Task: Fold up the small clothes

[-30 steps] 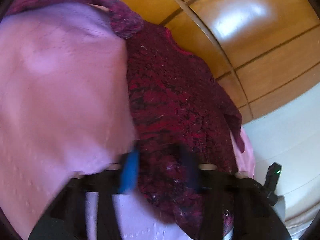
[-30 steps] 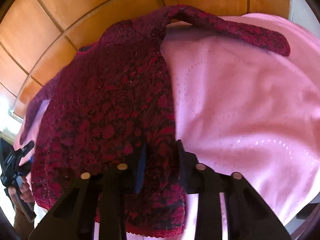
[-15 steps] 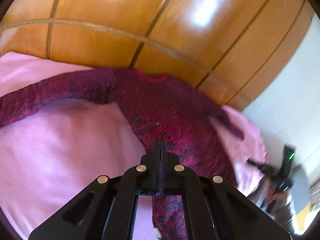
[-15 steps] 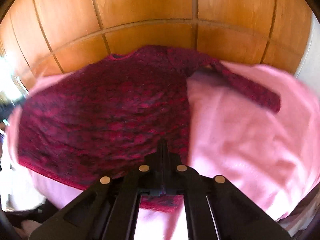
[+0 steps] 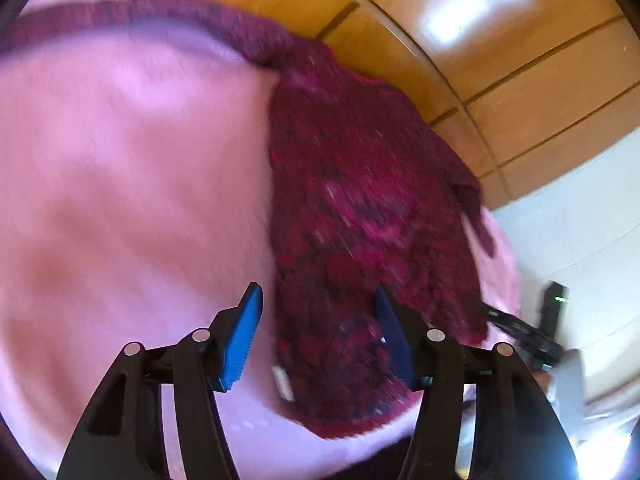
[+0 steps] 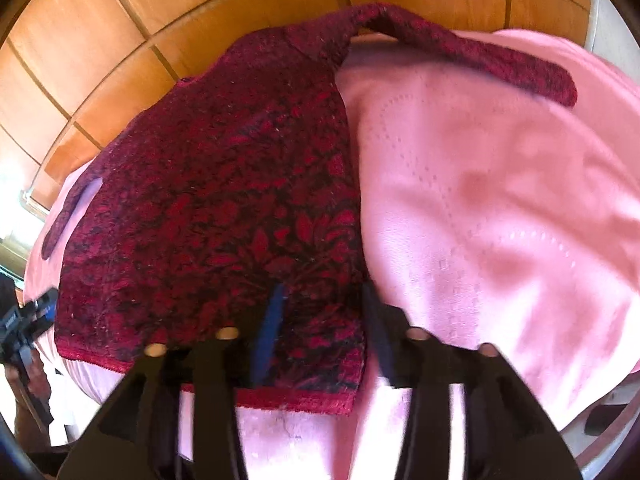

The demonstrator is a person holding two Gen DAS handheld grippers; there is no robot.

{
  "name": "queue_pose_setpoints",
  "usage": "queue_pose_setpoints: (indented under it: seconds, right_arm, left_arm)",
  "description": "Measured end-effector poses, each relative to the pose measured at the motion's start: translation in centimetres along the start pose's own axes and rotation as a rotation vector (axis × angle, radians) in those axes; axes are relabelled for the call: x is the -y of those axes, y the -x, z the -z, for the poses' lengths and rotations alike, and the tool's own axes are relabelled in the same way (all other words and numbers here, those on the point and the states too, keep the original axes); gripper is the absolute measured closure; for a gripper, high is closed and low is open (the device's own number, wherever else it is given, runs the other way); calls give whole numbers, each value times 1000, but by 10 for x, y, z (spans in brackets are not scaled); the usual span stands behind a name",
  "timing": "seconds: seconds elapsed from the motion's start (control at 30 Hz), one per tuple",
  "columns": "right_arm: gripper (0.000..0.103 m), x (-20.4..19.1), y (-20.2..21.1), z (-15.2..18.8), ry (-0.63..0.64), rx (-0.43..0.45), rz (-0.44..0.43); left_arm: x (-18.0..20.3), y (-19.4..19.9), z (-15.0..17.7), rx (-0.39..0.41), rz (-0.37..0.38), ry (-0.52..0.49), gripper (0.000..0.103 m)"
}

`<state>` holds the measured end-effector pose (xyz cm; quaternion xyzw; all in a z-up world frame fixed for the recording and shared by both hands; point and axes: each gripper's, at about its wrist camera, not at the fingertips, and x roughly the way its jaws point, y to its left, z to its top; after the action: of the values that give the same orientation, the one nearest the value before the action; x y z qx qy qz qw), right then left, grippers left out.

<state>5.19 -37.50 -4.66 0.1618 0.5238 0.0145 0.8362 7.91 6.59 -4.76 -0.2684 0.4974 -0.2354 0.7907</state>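
Wood-panel wall (image 6: 240,12) behind. Pink bedspread (image 6: 500,208) covers the bed, stitched dotted pattern visible. Dark red patterned knit sweater (image 6: 224,208) lies flat on it toward the wall edge, one sleeve (image 6: 480,56) stretched out sideways across the spread, hem near the front edge. Left claw (image 5: 318,336) open, blue pads straddling the sweater's side edge near the hem, frame blurred. Right claw (image 6: 322,328) open too, fingers over the hem corner, gripping nothing.
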Motion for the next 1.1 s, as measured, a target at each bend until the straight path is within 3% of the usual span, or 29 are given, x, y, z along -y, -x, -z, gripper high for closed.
queue_pose_setpoints:
  seconds: [0.03,0.07,0.1,0.13,0.17,0.23,0.3,0.43,0.5,0.6,0.7,0.87,0.93,1.0,1.1]
  right_arm:
    - [50,2,-4,-1,-15,-10,-3]
    - [49,3,-4,-1,-18,-8,-8]
    - [49,2,-4,-1,-14,-8,-12]
    - [53,1,-5,-2,-10,-12,-15]
    - [70,0,-5,-2,-11,-18,-38]
    - [83,-7,-1,-2,14,-10,-36]
    - [88,-22,15,-4,65,21,-32]
    - [90,-49,69,-3,166,121,-96]
    - [90,-58,85,7,222,129,-107]
    - [91,-58,70,33,283,38,-61]
    - [91,-45,36,57,252,-75,-14]
    - [91,-42,28,62,261,-94,19]
    - [85,-49,31,59,297,-92,41]
    - [64,-57,34,46,316,-66,68]
    - [39,-73,49,35,309,23,52]
  left_arm:
    - [4,-5,5,-13,14,-10,47]
    - [8,-8,7,-14,6,-24,55]
    - [12,-12,8,-22,-14,-49,64]
    - [14,-15,9,-29,-27,-64,82]
    - [14,-17,9,-27,-45,-73,86]
    - [14,-13,8,-14,-46,-74,90]
    - [17,2,6,13,-44,-93,92]
    - [27,45,-1,74,1,-131,93]
    - [32,64,5,84,-5,-161,93]
    - [23,70,29,43,-41,-160,93]
    - [4,55,58,-17,-109,-129,93]
    - [-1,56,69,3,-110,-113,92]
    - [4,60,66,5,-123,-160,89]
    - [6,60,58,18,-146,-188,86]
    - [-4,71,38,94,-164,-149,68]
